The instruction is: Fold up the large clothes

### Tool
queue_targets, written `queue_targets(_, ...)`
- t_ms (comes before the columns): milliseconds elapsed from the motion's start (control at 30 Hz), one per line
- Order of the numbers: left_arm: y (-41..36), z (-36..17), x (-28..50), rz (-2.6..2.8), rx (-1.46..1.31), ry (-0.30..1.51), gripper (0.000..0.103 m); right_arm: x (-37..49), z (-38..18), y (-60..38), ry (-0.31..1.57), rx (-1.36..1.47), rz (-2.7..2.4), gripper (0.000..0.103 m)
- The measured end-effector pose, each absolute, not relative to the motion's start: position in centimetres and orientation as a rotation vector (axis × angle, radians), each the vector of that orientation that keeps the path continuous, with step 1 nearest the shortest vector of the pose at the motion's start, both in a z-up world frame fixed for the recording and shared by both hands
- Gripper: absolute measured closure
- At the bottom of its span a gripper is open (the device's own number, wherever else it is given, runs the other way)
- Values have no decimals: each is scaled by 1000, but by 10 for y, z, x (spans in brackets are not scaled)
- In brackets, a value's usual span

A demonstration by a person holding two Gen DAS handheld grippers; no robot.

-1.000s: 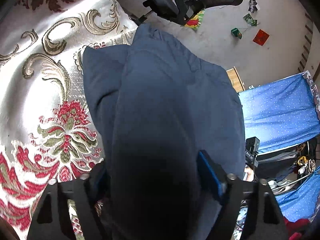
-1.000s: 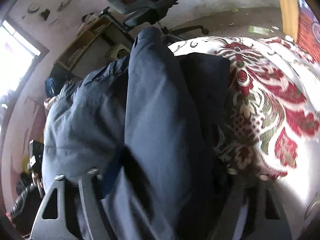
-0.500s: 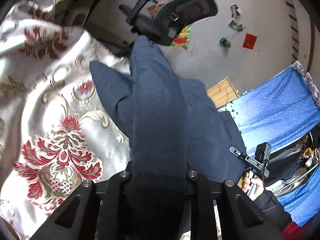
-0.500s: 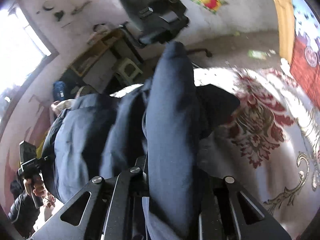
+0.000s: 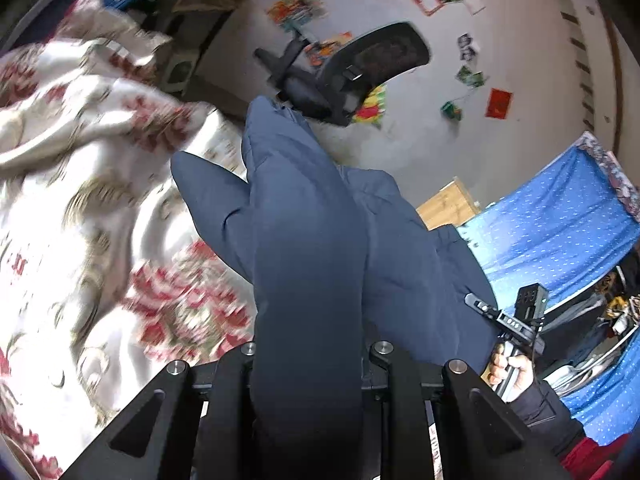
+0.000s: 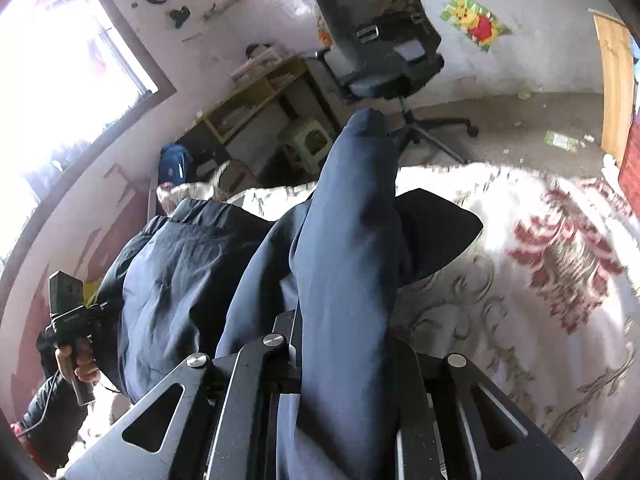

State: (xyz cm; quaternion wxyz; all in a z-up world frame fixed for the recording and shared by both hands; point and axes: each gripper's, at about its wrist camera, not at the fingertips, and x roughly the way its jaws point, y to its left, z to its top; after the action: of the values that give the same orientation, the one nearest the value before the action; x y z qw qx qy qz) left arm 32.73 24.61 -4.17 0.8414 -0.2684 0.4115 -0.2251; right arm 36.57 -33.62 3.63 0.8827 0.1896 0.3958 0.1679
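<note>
A large navy padded jacket [image 5: 304, 220] hangs in a long bunched fold above the floral bedspread [image 5: 80, 220]. My left gripper [image 5: 312, 352] is shut on a thick fold of it, and the cloth hides the pads. In the right wrist view the same jacket [image 6: 348, 220] runs up between the fingers of my right gripper [image 6: 344, 344], which is also shut on it. Each view shows the person's other hand [image 5: 508, 368] [image 6: 76, 360] holding the opposite gripper at the jacket's far side. A dark corner of the jacket rests on the bedspread [image 6: 540, 280].
A black office chair [image 5: 360, 68] [image 6: 380, 40] stands on the floor beyond the bed. A blue dotted cloth [image 5: 560, 220] hangs at the right. A wooden shelf desk [image 6: 248, 100], a green stool [image 6: 308, 136] and a bright window [image 6: 60, 60] are at the far left.
Both grippers went from open around the jacket to shut on it. They then rose, lifting the jacket so the bedspread dropped away below.
</note>
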Motion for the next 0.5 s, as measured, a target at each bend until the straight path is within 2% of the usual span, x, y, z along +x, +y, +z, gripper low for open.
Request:
queue_targets(267, 246, -78, 324, -410, -554, 922, 81, 363, -10, -345, 860, 408, 227, 86)
queue_targets(333, 243, -79, 323, -382, -517, 934, 77, 362, -16, -345, 875, 384, 191, 80)
queue_targets(400, 237, -76, 321, -340, -472, 957, 67, 360, -20, -345, 891, 365, 164, 72)
queue_targets(467, 230, -76, 319, -280, -430, 989, 59, 360, -22, -342, 907, 341, 139, 55)
queue_targets(500, 229, -77, 319, -261, -421, 1001, 54, 358, -23, -340, 912, 323, 120, 50)
